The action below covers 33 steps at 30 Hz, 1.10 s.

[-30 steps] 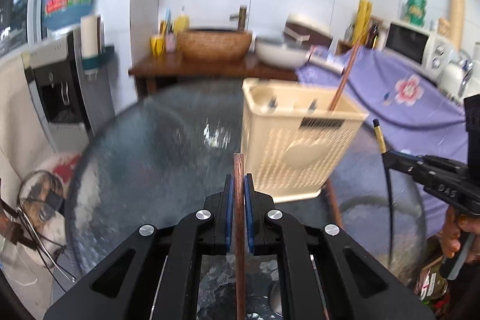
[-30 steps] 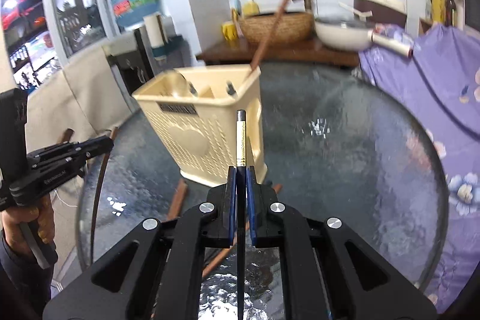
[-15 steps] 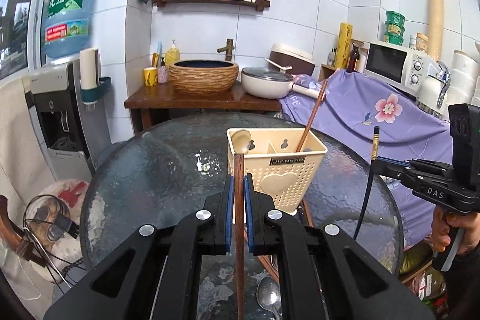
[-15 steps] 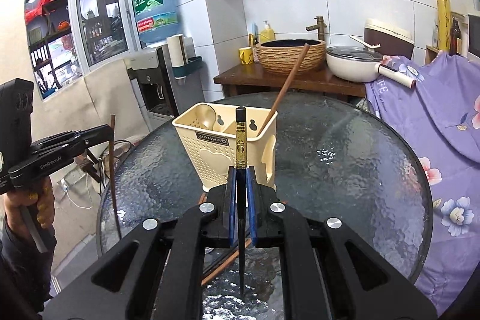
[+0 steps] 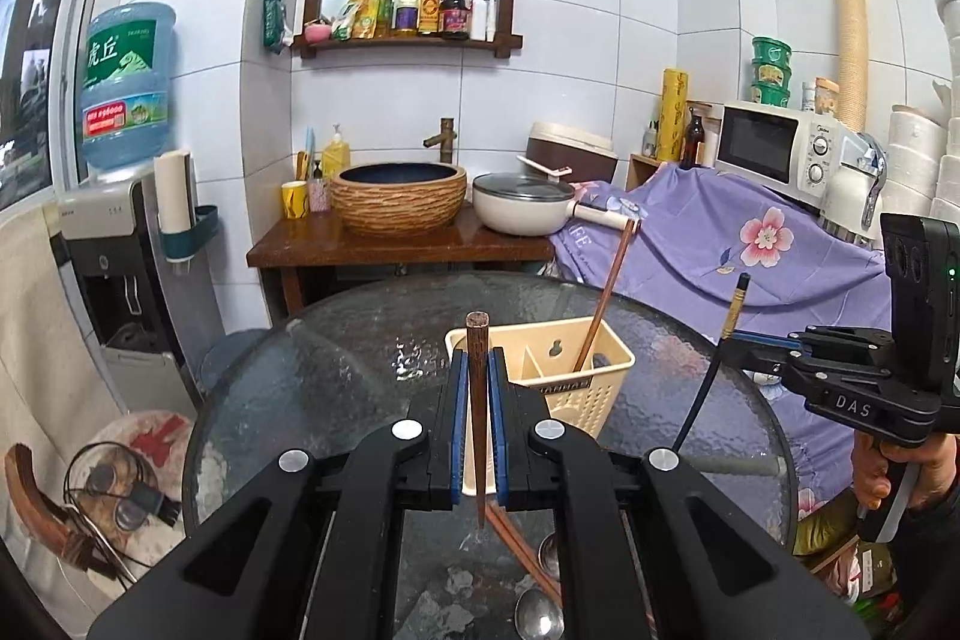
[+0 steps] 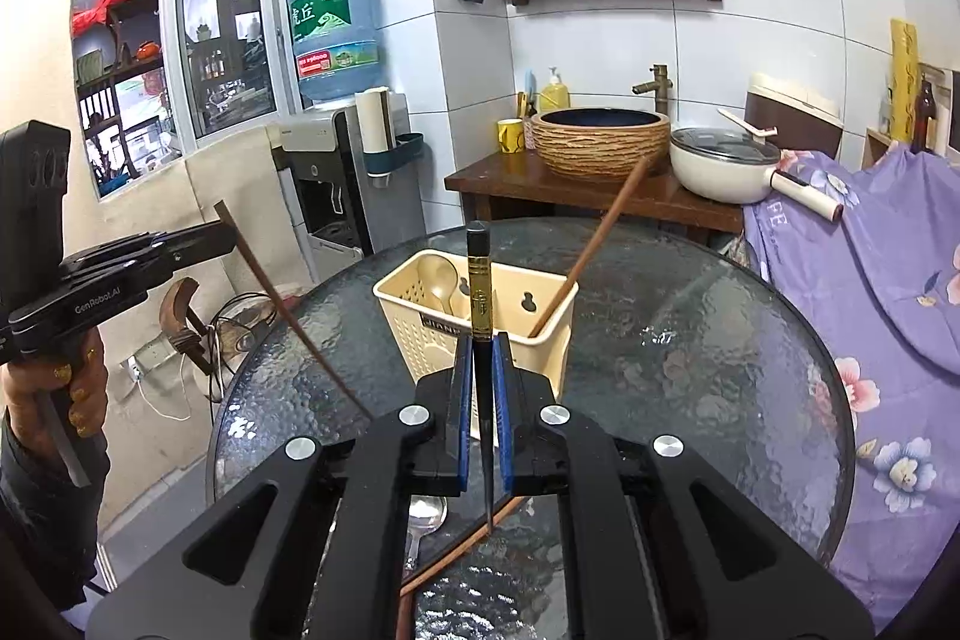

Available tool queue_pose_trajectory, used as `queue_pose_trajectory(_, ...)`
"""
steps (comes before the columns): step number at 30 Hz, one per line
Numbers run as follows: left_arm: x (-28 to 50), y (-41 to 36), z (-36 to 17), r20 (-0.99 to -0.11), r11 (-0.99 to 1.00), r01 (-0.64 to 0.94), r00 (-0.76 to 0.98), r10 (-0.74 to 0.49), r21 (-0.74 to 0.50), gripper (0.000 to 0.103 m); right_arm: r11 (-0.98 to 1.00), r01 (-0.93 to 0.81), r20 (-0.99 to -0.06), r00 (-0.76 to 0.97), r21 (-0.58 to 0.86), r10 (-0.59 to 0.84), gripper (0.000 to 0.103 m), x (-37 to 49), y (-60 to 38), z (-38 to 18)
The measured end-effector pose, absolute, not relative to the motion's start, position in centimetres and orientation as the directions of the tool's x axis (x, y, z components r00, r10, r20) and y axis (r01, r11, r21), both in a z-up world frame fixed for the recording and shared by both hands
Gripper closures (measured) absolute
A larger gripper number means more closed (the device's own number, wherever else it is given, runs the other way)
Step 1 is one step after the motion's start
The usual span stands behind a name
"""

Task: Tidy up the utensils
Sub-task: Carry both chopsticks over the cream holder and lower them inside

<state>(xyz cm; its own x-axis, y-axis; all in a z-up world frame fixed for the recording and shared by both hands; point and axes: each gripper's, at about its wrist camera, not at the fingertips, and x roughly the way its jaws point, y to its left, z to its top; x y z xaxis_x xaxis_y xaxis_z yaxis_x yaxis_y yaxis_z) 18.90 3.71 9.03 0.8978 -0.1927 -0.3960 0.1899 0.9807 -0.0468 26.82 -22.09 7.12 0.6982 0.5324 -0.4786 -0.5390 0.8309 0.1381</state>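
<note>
My left gripper (image 5: 477, 361) is shut on a brown wooden chopstick (image 5: 477, 340), held upright above the glass table (image 5: 336, 370). My right gripper (image 6: 480, 349) is shut on a black chopstick (image 6: 480, 280) with a gold band. A cream utensil holder (image 5: 576, 391) (image 6: 420, 334) stands in the middle of the table beyond both grippers. It holds a leaning brown chopstick (image 6: 594, 250) and a spoon (image 6: 441, 280). Each wrist view shows the other gripper off to the side: the right gripper (image 5: 744, 346) and the left gripper (image 6: 207, 238). Brown chopsticks (image 5: 522, 544) and a metal spoon (image 5: 540, 622) lie on the glass below.
A purple flowered cloth (image 5: 720, 244) covers furniture on the right. Behind the table stands a wooden stand (image 5: 396, 244) with a woven basin and a white pan (image 5: 522, 208). A water dispenser (image 5: 108, 244) is at the left, a microwave (image 5: 774, 148) at the right.
Both grippers have risen with their chopsticks and tilted up. The holder now sits lower and smaller in view, and the chopstick tips hang clear of the glass.
</note>
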Motion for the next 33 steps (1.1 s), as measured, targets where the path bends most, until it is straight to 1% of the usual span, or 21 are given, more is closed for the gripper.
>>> queue_pose_trajectory(7,19.3,3.0,11.6,-0.368,0.974,0.225,0.903,-0.223,-0.037,0.096,0.807,-0.568,-0.463,0.679,0.161,0.570,0.096,27.4,-21.5,9.5)
queue_pose_trajectory(13,19.3,2.4,14.9,-0.316,0.966,0.256,0.914,-0.255,-0.040,0.096,0.786,-0.589,-0.410,0.681,0.185,0.607,0.096,28.1,-21.3,13.4)
queue_pose_trajectory(20,20.8,1.1,20.1,-0.227,0.970,0.242,0.943,-0.242,-0.026,0.096,0.799,-0.582,-0.335,0.730,0.152,0.595,0.096,29.8,-20.4,19.0)
queue_pose_trajectory(24,23.2,0.6,21.9,-0.205,0.976,0.218,0.954,-0.219,-0.028,0.096,0.824,-0.547,-0.311,0.766,0.146,0.563,0.096,31.6,-19.9,20.9)
queue_pose_trajectory(29,26.5,0.8,21.5,-0.223,0.980,0.193,0.954,-0.201,-0.057,0.096,0.861,-0.494,-0.294,0.810,0.124,0.507,0.096,33.6,-19.8,20.5)
queue_pose_trajectory(33,28.4,0.8,19.3,-0.251,0.983,0.174,0.950,-0.185,-0.064,0.096,0.876,-0.463,-0.315,0.818,0.138,0.482,0.096,35.3,-19.6,18.2)
